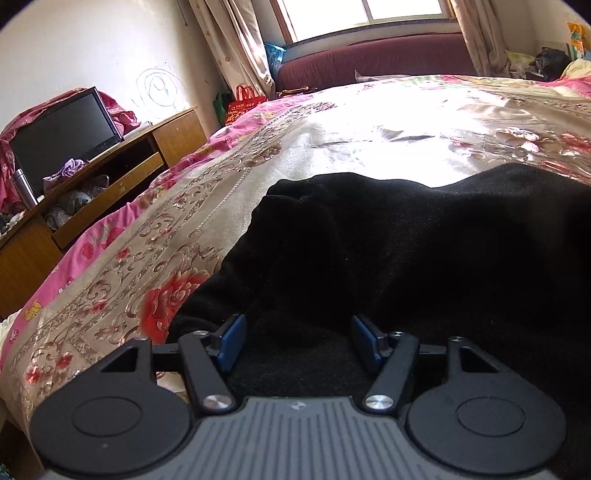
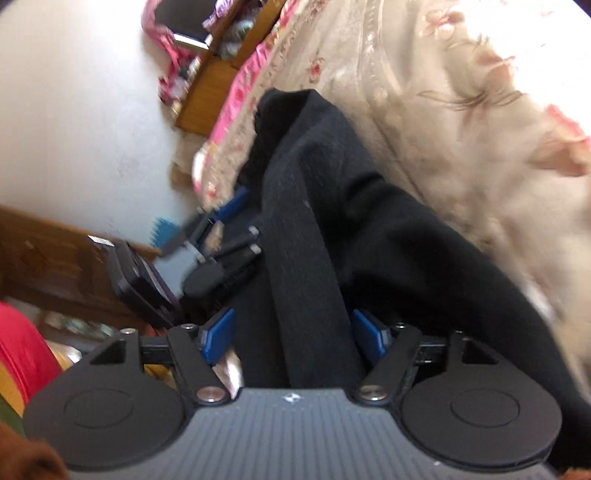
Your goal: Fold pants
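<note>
I find the black pants [image 1: 424, 251] lying on the bed [image 1: 332, 125], bunched along its near edge, with their left border ending on the floral bedspread and a wide bare stretch of bed open beyond them toward the window [image 1: 365, 14]. My left claw [image 1: 298, 341] sits low over the near part of the cloth, jaws spread apart, the blue pads [image 1: 232, 341] clear of the fabric on their inner faces; it is released, grasping nothing. My right claw [image 2: 293, 338] is likewise spread, and a raised fold of the pants [image 2: 314, 221] runs up between its pads [image 2: 218, 336]; I see a gap on the left pad's side, while on the right pad's side the cloth lies close (contact there I cannot confirm, the view being blurred). In the right wrist view the left claw [image 2: 236, 218] shows beside the pants near the bed's edge. To the left of the bed stands a wooden cabinet [image 1: 110, 177] bearing a dark screen [image 1: 62, 136] and a metal flask [image 1: 24, 186], with loose clothing in its open shelf; a red bag [image 1: 245, 101] sits on the floor by the curtains [image 1: 236, 44], and a maroon couch [image 1: 376, 61] runs under the window. The pants are matte, soft and heavily creased; the bedspread is glossy, with pink and red flowers.
</note>
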